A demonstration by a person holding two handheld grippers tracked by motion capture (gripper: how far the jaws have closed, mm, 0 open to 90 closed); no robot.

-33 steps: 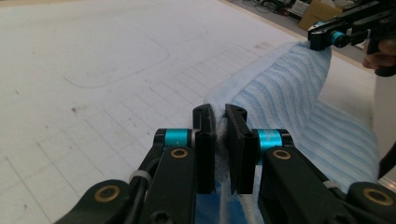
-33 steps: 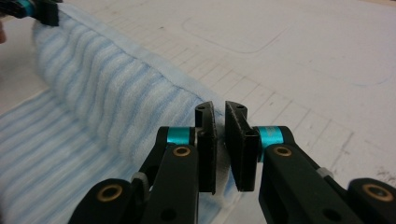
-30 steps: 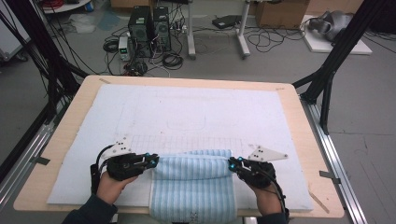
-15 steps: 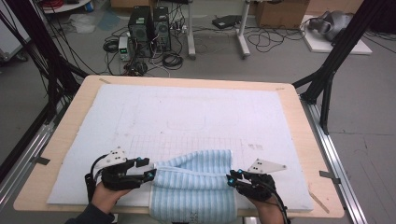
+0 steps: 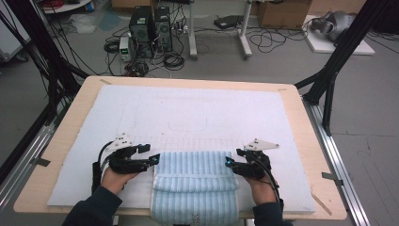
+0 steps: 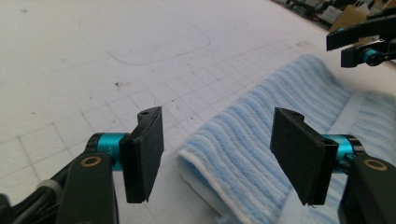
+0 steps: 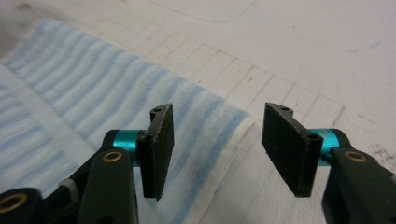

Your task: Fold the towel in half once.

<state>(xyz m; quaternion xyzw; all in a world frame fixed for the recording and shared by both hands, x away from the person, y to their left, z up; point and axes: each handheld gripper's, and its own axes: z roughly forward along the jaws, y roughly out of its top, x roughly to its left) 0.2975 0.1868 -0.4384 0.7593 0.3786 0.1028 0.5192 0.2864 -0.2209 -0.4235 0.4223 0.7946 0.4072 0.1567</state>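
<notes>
High view: striped towel (image 5: 195,181) lies folded between both spread-jawed grippers.

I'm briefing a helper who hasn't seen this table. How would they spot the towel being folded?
Find the wooden table covered by a white gridded mat. At its near edge, between the left tongs and right tongs, lies the towel. It is the only striped, pale blue cloth there, folded over with its front end hanging off the table.

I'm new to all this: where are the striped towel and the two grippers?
Towel (image 5: 193,162): high view, folded top layer.
Left gripper (image 6: 217,154): left gripper view, between its open jaws.
Right gripper (image 7: 217,147): right gripper view, between its open jaws.
</notes>
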